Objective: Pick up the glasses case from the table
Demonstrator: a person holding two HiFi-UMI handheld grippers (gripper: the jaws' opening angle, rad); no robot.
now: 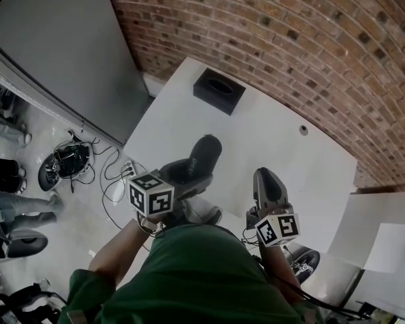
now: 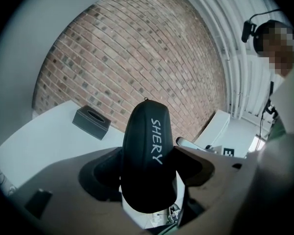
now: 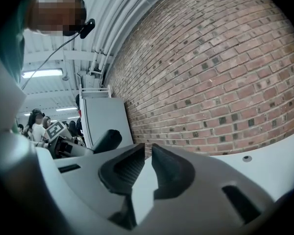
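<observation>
The black glasses case [image 1: 202,155], with white lettering on its shell [image 2: 148,151], is off the white table [image 1: 256,133], held in the air over the table's near left part. My left gripper [image 1: 191,173] is shut on it, one jaw pressing each side of the case's lower half [image 2: 149,166]. To its right my right gripper [image 1: 266,181] hovers over the table's near edge. Its jaws [image 3: 148,149] stand a narrow gap apart with nothing between them. In the right gripper view the case [image 3: 108,140] shows at the left.
A black tissue box [image 1: 219,90] [image 2: 91,122] sits at the table's far end by the brick wall [image 1: 310,39]. A small round hole [image 1: 303,129] lies in the tabletop. A grey cabinet [image 1: 61,52] stands left; cables [image 1: 71,160] and people's feet are on the floor.
</observation>
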